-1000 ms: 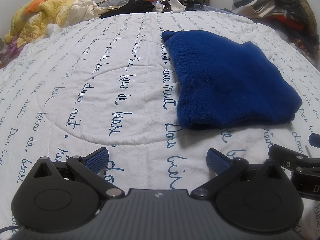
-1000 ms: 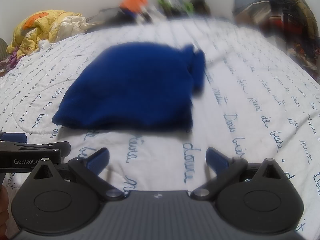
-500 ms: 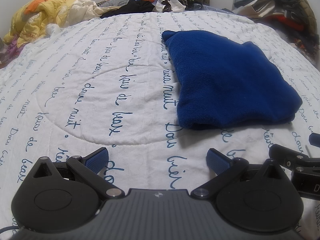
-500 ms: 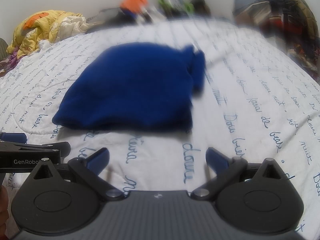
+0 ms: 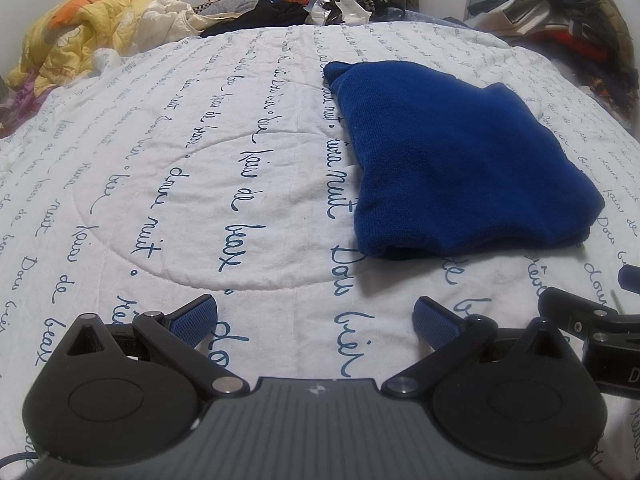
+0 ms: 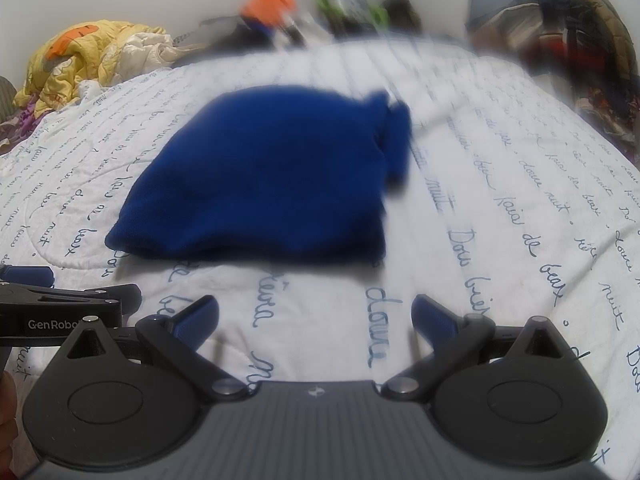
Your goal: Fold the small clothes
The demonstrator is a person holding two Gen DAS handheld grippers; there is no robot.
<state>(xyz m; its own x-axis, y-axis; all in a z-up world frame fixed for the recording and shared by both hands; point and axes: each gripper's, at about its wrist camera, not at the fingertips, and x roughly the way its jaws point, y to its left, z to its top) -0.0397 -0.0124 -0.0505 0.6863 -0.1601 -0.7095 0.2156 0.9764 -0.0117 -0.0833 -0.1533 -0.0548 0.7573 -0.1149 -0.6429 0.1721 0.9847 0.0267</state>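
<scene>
Deep blue knit garment point(image 5: 452, 160), folded into a compact bundle, lying flat on the white quilt point(image 5: 200, 168)

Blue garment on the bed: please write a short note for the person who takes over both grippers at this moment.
Left gripper: open, empty, low over the quilt, short of the blue garment.
Right gripper: open, empty, facing the garment's near edge.
Garment: lies folded in a thick bundle on the quilt, touched by neither gripper.
Done: it looks folded.
Left: perhaps one tidy-up of the far corner; other clothes sit piled at the bed's far end.
</scene>
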